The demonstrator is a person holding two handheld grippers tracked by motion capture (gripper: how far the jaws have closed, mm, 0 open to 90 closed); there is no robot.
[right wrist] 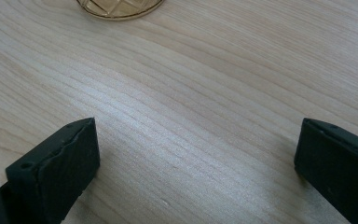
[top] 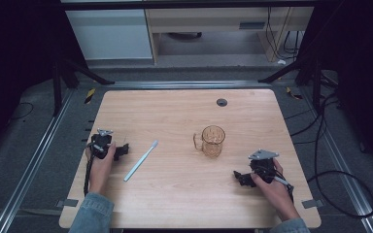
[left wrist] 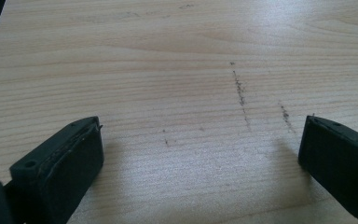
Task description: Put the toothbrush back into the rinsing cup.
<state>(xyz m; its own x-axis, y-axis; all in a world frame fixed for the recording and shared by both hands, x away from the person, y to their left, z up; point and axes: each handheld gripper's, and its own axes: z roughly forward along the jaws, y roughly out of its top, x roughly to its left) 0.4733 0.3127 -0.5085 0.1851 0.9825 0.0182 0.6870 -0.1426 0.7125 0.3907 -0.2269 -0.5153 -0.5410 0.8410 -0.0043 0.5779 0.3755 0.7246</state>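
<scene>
Toothbrush (top: 141, 160) just beside left claw (top: 122, 150)

Both hands rested low, left gripper (top: 121, 150) and right gripper (top: 238, 177) with jaws spread wide, empty.

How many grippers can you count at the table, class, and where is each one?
2. The left gripper rests near the table's left edge, beside the toothbrush, jaws open. The right gripper rests near the right edge, below the amber glass mug, jaws open.

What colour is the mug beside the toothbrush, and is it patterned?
The mug is clear amber glass with a diamond-cut pattern, shown best in the high view.
</scene>
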